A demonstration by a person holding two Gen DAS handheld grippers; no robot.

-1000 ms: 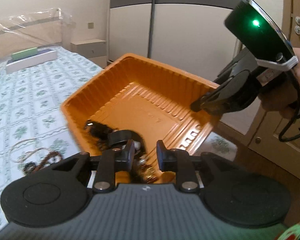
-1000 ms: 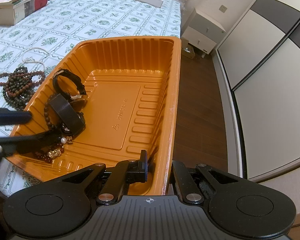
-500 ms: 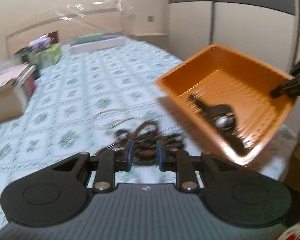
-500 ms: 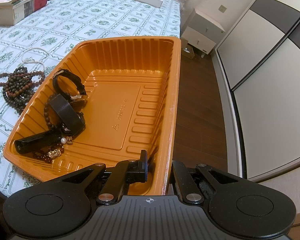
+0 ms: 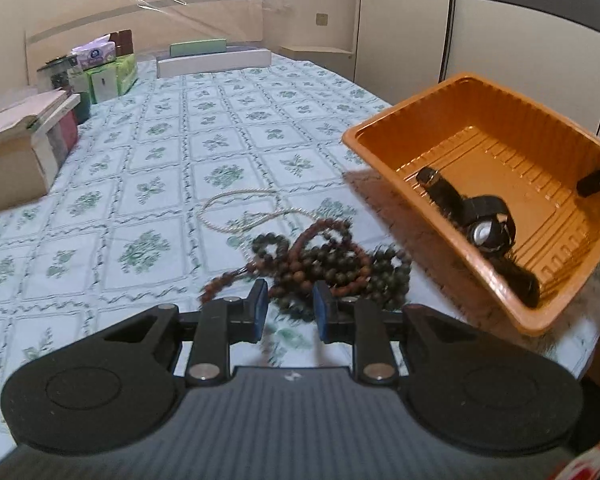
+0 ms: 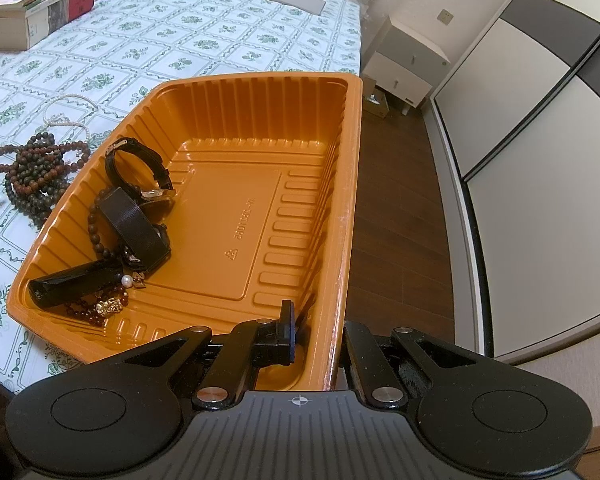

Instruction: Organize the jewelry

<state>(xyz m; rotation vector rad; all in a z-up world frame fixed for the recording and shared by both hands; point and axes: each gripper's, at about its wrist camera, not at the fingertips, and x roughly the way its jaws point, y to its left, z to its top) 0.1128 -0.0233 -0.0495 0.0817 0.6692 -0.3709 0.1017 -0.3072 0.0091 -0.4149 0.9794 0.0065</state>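
Note:
My right gripper (image 6: 316,332) is shut on the near wall of an orange plastic tray (image 6: 352,184) and holds it tilted over the bed's edge. The tray (image 5: 384,160) holds black watches (image 6: 136,168), a dark bead bracelet and a small gold charm (image 6: 108,306). A pile of brown and dark bead bracelets (image 5: 328,264) lies on the bedspread, also in the right wrist view (image 6: 36,172). A white pearl necklace (image 5: 240,210) lies just beyond it. My left gripper (image 5: 288,308) is open and empty, just in front of the bead pile.
A floral bedspread (image 5: 160,160) covers the bed. Books and boxes (image 5: 24,140) stand at the far left, tissue packs (image 5: 108,68) behind them, a white box (image 5: 216,62) at the headboard. Wardrobe doors (image 6: 540,120) and wooden floor (image 6: 396,200) lie right of the bed.
My left gripper has left the tray, swung left and come down in front of the bead pile on the bedspread. The right gripper and the tray have stayed still.

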